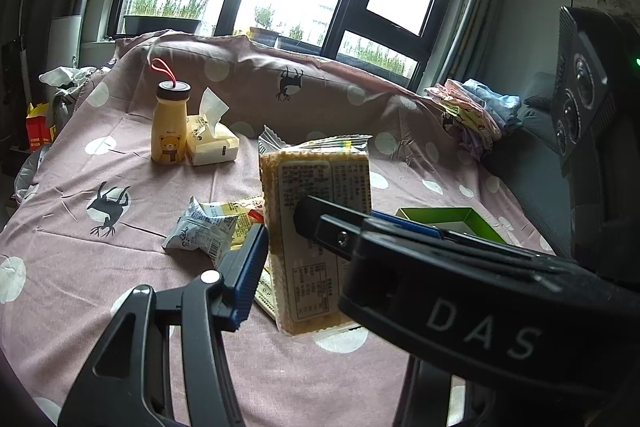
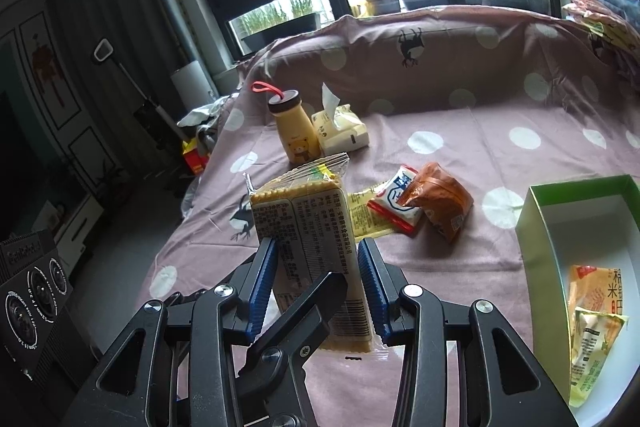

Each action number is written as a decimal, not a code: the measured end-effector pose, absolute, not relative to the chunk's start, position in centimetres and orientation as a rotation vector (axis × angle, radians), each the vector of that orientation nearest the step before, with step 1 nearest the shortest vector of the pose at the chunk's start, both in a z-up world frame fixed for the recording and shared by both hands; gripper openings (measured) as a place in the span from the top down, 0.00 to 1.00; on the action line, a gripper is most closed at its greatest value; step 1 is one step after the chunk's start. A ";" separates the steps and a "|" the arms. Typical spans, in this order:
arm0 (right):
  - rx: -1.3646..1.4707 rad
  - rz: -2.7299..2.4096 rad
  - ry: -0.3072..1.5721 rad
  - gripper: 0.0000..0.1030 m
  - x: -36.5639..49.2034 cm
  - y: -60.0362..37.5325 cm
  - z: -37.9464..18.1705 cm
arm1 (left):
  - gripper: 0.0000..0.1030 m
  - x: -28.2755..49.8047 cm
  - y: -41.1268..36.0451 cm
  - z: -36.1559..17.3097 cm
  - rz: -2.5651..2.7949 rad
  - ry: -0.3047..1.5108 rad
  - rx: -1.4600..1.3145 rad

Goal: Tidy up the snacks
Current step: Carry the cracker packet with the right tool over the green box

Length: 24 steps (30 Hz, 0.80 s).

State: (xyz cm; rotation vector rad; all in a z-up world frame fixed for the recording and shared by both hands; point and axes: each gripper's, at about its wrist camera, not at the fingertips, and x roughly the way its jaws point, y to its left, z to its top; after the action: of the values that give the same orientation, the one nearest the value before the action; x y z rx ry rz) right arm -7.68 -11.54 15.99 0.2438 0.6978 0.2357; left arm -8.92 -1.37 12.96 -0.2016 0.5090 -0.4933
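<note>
Tall clear-wrapped pack of yellow crackers upright on pink dotted bedsheet, clamped between both right gripper and left gripper; green-walled cardboard box right.

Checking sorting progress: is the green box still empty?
No, the right wrist view shows two yellow snack packets already lying inside the green box.

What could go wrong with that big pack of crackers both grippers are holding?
Both the left gripper and the right gripper clamp the tall clear-wrapped pack of yellow crackers at once. Squeezing or pulling apart could crack the biscuits or tear the wrapper. If one lets go carelessly, the upright pack might topple onto the small snack packets nearby. Carrying it to the green cardboard box, it may be too long to lie flat beside the packets already inside.
</note>
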 end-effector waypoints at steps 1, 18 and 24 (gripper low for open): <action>0.244 0.236 0.698 0.57 -7.7 -11.5 16.0 | 0.52 -8.9 -1.4 13.0 -0.494 0.508 -0.203; 0.238 0.233 0.693 0.57 -8.0 -11.4 16.2 | 0.52 -9.3 -1.5 13.2 -0.506 0.482 -0.213; 0.224 0.230 0.693 0.57 -8.0 -11.6 16.3 | 0.52 -9.3 -1.8 13.3 -0.510 0.477 -0.214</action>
State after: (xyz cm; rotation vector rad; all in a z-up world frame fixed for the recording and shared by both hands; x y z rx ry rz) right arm -7.98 -11.61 16.34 0.2240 0.6932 0.2297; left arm -9.34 -1.78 13.28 -0.2141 0.4770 -0.5105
